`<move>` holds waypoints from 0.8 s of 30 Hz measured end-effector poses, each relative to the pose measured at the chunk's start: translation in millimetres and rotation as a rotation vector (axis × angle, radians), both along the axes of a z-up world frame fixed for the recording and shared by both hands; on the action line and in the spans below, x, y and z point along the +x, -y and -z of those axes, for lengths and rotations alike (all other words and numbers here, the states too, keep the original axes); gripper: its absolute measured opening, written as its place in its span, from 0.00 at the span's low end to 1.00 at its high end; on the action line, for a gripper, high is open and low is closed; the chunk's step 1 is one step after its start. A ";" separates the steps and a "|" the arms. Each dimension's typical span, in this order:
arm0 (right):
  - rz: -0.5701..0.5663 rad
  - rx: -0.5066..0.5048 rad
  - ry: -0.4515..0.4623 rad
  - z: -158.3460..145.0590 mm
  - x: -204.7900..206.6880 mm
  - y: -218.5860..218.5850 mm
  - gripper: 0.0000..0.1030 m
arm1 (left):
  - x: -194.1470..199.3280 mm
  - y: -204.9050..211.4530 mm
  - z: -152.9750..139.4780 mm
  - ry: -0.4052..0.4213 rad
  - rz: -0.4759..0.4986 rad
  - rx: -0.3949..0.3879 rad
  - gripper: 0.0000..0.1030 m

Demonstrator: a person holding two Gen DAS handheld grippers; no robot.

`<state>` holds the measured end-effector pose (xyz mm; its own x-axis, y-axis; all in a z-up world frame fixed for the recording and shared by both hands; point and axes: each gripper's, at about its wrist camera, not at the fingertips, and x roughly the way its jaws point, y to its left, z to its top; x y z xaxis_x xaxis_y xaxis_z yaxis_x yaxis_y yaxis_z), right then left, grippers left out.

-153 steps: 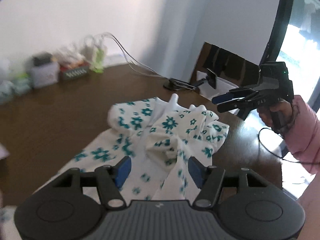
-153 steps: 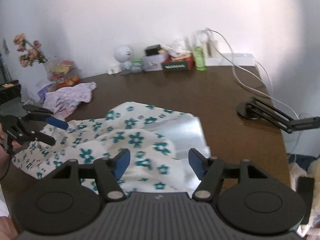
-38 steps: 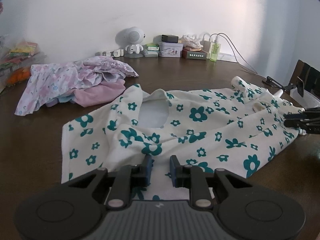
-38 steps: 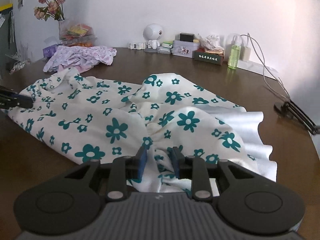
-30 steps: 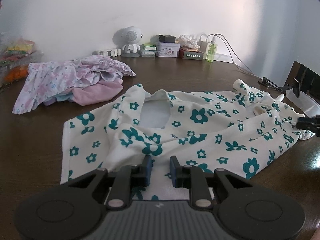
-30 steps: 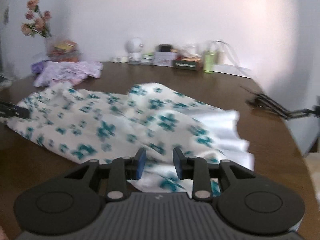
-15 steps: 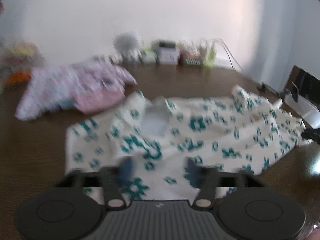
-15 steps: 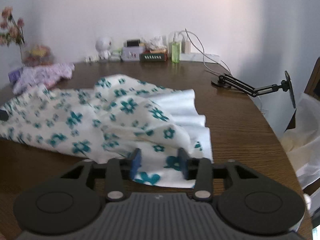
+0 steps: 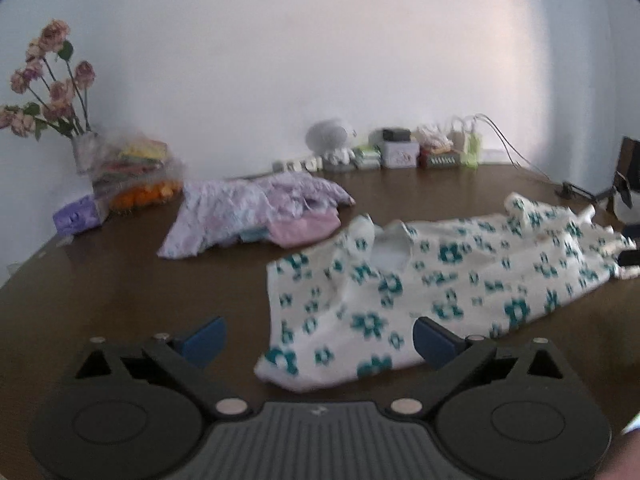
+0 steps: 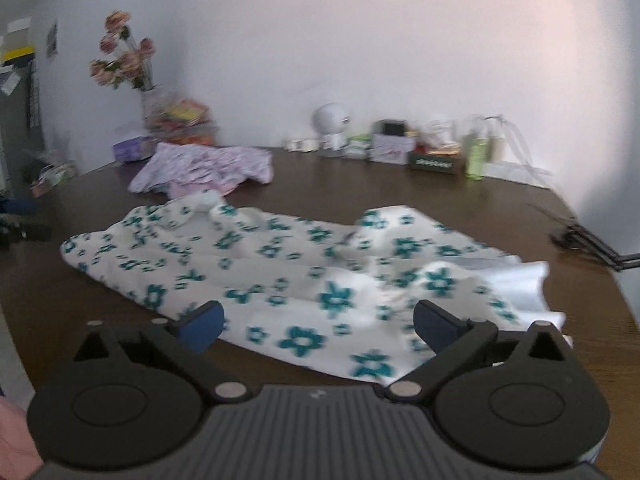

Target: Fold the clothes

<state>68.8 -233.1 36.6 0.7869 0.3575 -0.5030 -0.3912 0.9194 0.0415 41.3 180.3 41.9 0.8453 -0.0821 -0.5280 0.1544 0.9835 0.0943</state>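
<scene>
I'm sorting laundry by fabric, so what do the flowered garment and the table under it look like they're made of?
Flowered garment: soft, thin woven cloth, probably cotton, matte; it rumples and drapes in loose folds, white with a teal flower print. Table: dark brown wood or wood veneer, smooth with a slight sheen; faint reflections show on its top. Blur hides any finer weave or grain.

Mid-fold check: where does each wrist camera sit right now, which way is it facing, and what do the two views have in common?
Left wrist: behind the left gripper, jaws opening, empty, facing the floral garment from its neckline end.
Right wrist: behind the right gripper, jaws opening, above the garment's other end; pink sleeve at the corner.
Shared: garment, brown table, purple clothes pile, flowers.
</scene>
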 end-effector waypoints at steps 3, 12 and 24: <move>-0.056 -0.002 -0.003 0.2 7.0 -22.1 1.00 | 4.9 -0.6 7.8 -0.011 0.033 -0.028 0.95; -0.216 -0.062 -0.040 5.9 42.2 -95.9 0.49 | 58.5 17.9 24.5 -0.073 0.148 -0.014 0.34; -0.206 -0.142 -0.110 36.1 65.1 -129.2 0.16 | 71.4 1.5 50.3 -0.115 0.128 -0.131 0.29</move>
<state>134.0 -103.9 0.5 0.6427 0.4240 -0.6382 -0.5704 0.8208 -0.0292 112.7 178.8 -8.4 0.7584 -0.2594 -0.5979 0.2813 0.9578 -0.0588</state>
